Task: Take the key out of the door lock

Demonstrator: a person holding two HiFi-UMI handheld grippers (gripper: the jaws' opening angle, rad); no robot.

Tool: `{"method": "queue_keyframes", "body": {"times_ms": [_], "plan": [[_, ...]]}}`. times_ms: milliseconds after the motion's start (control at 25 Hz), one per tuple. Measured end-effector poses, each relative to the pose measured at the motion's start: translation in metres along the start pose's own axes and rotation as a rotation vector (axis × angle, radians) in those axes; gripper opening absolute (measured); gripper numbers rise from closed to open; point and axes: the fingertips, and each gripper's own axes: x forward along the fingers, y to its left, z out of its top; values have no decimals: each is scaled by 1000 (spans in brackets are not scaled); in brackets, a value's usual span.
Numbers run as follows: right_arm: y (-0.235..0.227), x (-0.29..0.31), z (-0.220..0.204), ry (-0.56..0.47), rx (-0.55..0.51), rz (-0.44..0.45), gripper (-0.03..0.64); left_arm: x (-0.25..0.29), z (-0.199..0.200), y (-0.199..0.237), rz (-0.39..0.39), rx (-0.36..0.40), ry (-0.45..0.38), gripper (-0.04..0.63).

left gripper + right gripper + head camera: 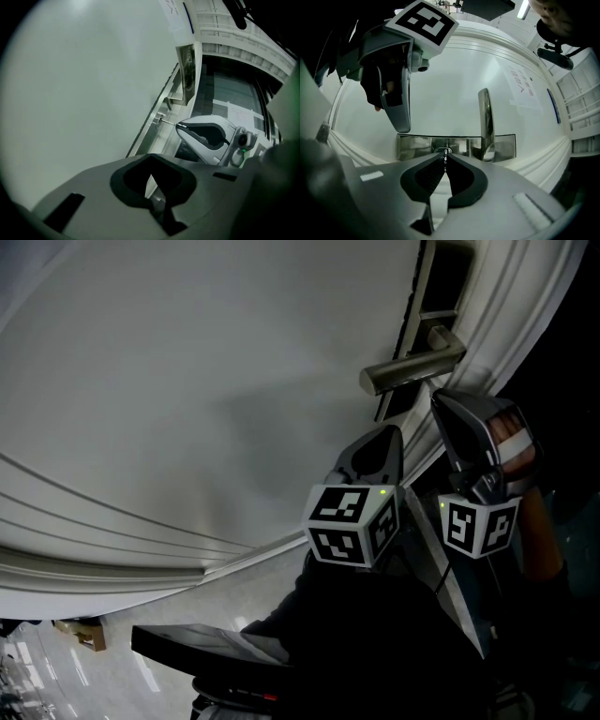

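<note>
A thin metal key (168,122) runs from the lock cylinder (160,118) in the steel lock plate (412,145) to the tip of my right gripper (180,125). In the right gripper view the key (445,158) stands edge-on, pinched between the shut jaws of the right gripper (445,159), just in front of the keyhole (443,150). In the head view the right gripper (439,401) points at the door edge below the handle (412,367). My left gripper (382,439) hovers beside it, off the door; its jaws (151,156) are shut on nothing.
The white door (187,381) fills the view. The lever handle (486,119) sticks out just right of the keyhole. A person's hand (514,432) holds the right gripper. Grey floor (112,662) shows below.
</note>
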Motion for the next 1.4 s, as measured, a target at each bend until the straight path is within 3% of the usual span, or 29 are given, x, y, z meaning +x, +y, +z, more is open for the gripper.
{"method": "queue_keyframes", "body": {"times_ms": [1400], "plan": [[3, 0, -4, 0, 3, -17, 12, 4, -1, 2, -1, 5, 8, -1]]}}
